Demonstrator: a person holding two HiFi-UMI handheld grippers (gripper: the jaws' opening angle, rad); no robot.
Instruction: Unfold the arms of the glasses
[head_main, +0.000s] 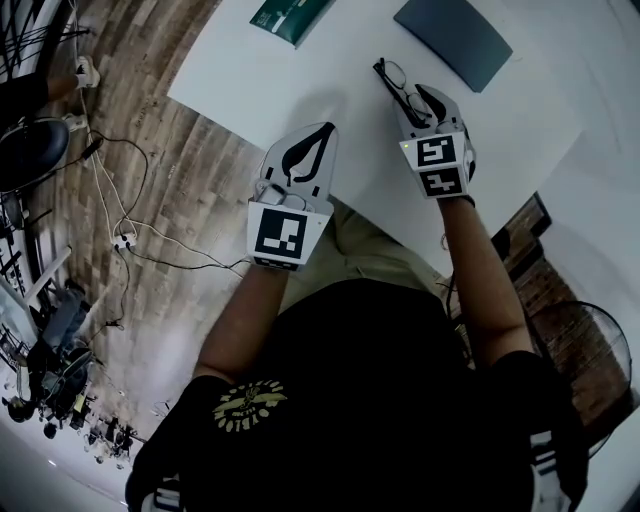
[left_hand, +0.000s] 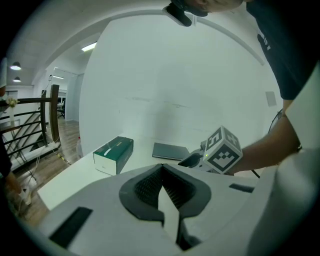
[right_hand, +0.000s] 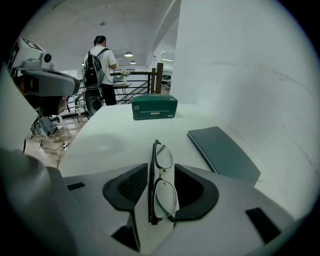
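Folded glasses (right_hand: 162, 192) lie on the white table (right_hand: 115, 130) between the released fingers of the right gripper (right_hand: 161, 169). The left gripper (left_hand: 161, 167) has its fingers clenched on nothing.

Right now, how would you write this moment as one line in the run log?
phase: before unfolding | left gripper: shut, empty | right gripper: open around glasses, no squeeze seen | glasses: folded, on white table

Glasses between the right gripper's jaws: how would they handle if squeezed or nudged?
The glasses look light: thin dark frame, slim lenses. Folded and on edge between the right gripper's open jaws, they would probably tip flat if nudged. On the smooth white table they'd likely slide; a hard squeeze might bend them.
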